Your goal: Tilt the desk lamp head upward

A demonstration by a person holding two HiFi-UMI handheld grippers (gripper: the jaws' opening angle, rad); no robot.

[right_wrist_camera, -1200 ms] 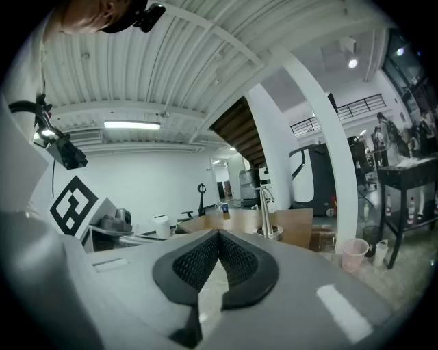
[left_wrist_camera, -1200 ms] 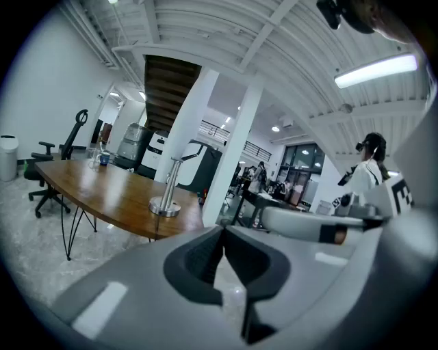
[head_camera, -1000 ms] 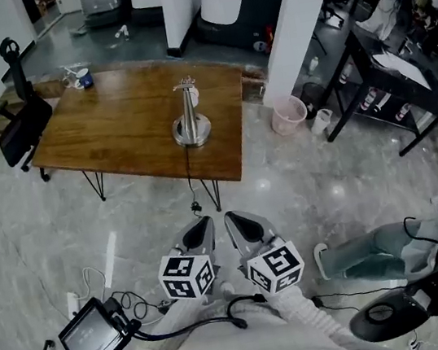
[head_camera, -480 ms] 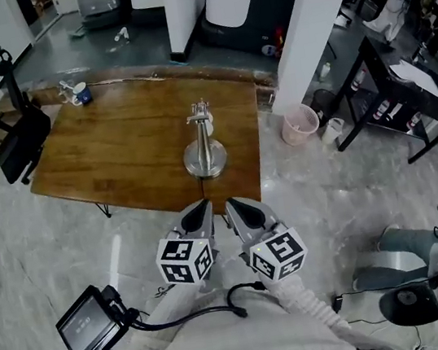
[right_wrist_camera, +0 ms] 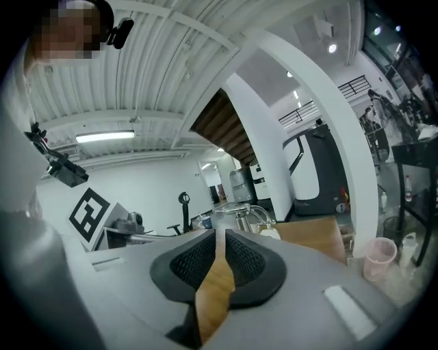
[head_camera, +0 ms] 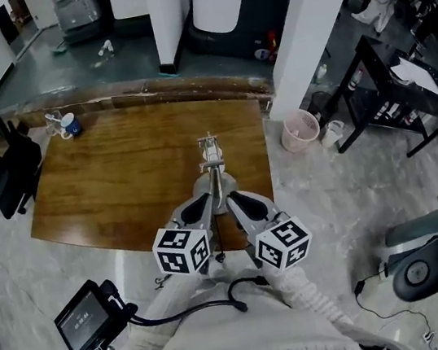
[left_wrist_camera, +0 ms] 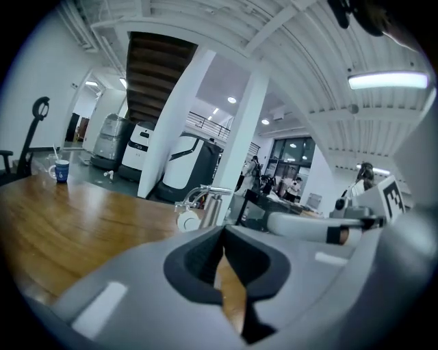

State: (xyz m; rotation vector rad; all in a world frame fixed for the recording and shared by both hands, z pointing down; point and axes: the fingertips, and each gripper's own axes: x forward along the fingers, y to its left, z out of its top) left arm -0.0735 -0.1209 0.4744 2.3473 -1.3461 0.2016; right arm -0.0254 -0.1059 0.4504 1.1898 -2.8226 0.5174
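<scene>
Left tongs [head_camera: 195,212] pressed together, right tongs [head_camera: 244,206] just opening on nothing, centre frame; shoving the desk lamp head [head_camera: 211,153] could tip its base.

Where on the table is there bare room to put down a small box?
The widest free patch is the bare wood of the table between the cup at the far left corner and the desk lamp. A narrower strip lies between the lamp and the right edge. It is crowded only around the lamp, near the front edge.
</scene>
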